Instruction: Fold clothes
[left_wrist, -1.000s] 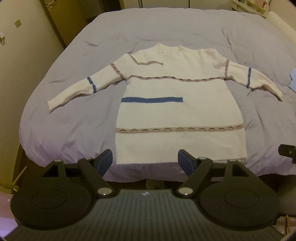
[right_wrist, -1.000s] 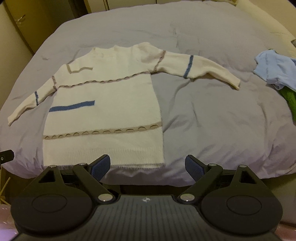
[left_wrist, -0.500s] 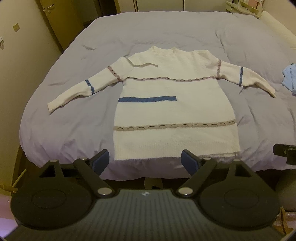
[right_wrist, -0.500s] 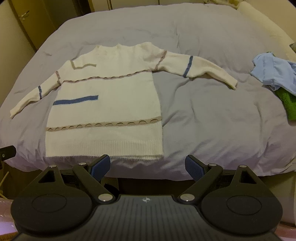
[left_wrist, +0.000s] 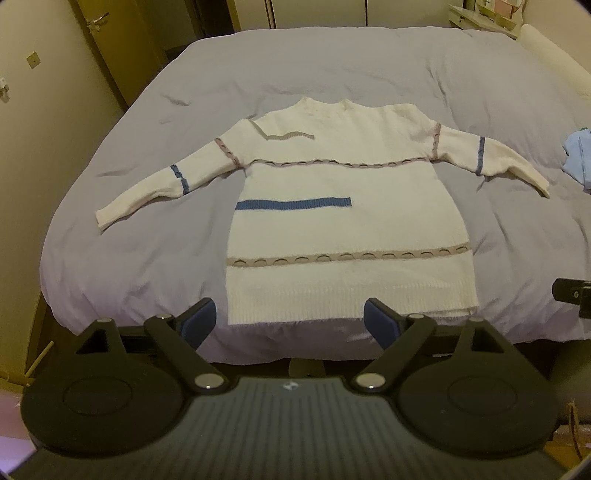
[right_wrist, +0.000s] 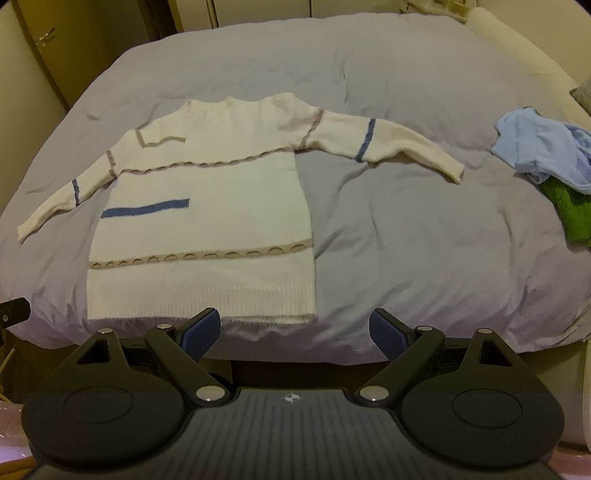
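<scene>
The left gripper (left_wrist: 290, 319) hangs over the bed's near edge, jaws just opened wide, nothing between them. At its twelve o'clock a cream sweater (left_wrist: 343, 221) lies flat on the lilac duvet (left_wrist: 332, 66), sleeves spread. The right gripper (right_wrist: 294, 329) gapes empty; a blue garment (right_wrist: 535, 146) lies at two o'clock.

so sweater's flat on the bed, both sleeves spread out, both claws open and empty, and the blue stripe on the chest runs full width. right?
Not the stripe. In the left wrist view the blue stripe starts at one side edge of the sweater and stops about halfway across. The rest holds: it lies flat on the bed, sleeves spread, left claw and right claw open and empty.
</scene>
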